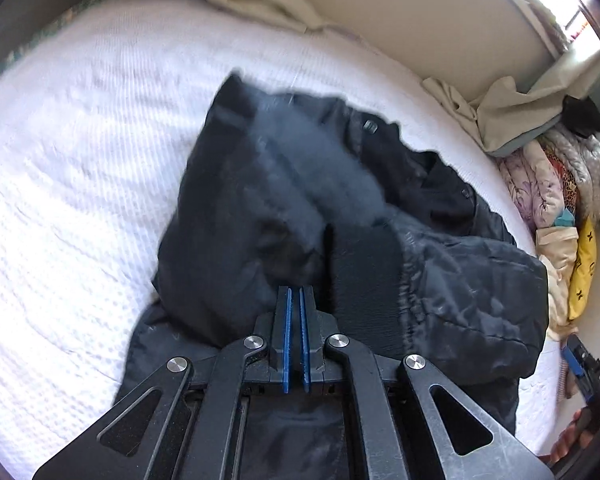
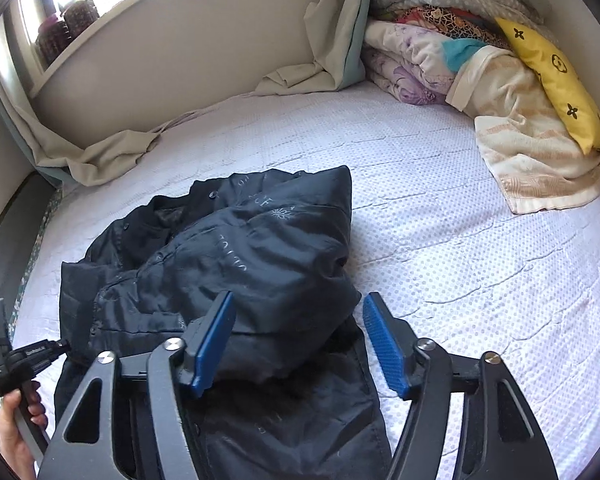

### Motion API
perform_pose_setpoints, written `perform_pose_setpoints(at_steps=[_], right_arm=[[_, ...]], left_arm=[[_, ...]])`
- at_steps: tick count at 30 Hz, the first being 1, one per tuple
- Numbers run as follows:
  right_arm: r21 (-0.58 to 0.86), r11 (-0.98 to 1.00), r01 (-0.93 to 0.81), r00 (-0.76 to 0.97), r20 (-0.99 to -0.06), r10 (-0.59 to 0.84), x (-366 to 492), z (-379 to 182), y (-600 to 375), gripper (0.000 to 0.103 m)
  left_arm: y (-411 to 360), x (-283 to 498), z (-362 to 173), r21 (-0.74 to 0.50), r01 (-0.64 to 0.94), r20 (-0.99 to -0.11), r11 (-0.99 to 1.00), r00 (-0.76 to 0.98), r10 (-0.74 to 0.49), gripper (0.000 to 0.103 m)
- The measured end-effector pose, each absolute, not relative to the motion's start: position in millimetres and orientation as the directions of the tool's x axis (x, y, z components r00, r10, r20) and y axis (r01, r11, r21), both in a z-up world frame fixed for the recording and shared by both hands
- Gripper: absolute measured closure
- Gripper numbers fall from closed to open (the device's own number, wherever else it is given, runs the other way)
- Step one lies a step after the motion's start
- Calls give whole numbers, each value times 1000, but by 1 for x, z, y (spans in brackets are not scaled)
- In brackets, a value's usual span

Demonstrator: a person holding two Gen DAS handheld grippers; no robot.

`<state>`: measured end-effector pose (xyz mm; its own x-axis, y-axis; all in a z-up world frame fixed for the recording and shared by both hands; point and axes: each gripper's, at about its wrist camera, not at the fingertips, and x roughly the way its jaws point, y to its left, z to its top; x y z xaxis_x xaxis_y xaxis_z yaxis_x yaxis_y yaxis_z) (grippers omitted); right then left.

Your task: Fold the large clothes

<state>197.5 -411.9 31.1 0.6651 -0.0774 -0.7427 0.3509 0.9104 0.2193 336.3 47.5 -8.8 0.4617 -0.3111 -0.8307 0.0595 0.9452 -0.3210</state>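
Observation:
A dark padded jacket point(image 1: 260, 216) lies bunched on the white bed point(image 1: 80, 160), with a black ribbed cuff point(image 1: 364, 280) near my left gripper point(image 1: 296, 292). That gripper is shut, its blue pads almost together, and its tips meet the jacket's fabric. In the right wrist view the left gripper point(image 2: 62, 345) touches the left edge of the jacket point(image 2: 240, 252). My right gripper point(image 2: 296, 320) is open, its blue pads point(image 2: 384, 344) standing either side of a raised fold without pressing on it. In the left wrist view the right gripper point(image 1: 580, 364) shows only at the lower right edge.
Folded quilts point(image 2: 416, 60), a cream towel point(image 2: 532, 152) and a yellow pillow point(image 2: 556, 80) are stacked at the bed's far right. A beige curtain point(image 2: 112, 152) drapes onto the bed along the wall. A hand point(image 2: 16, 436) holds the left gripper's handle.

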Motion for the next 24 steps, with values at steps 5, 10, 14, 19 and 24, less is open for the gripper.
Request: perform_pose_setpoints(at_steps=[5, 10, 14, 19, 24], right_arm=[[193, 924, 330, 696, -711, -101, 212, 35, -413, 65], [149, 950, 275, 697, -712, -90, 240, 16, -403, 78], [136, 958, 253, 653, -754, -66, 257, -10, -395, 78], [51, 976, 212, 604, -792, -90, 264, -36, -382, 78], [44, 975, 216, 582, -808, -92, 267, -57, -382, 78]], left_arm=[[15, 321, 18, -303, 183, -782, 935, 514, -353, 93], [-19, 316, 10, -217, 277, -794, 936, 508, -335, 73], [-34, 313, -10, -91, 298, -821, 950, 518, -240, 48], [-35, 314, -35, -69, 301, -844, 951, 491, -217, 43], [-39, 314, -45, -30, 309, -838, 951, 511, -192, 40]])
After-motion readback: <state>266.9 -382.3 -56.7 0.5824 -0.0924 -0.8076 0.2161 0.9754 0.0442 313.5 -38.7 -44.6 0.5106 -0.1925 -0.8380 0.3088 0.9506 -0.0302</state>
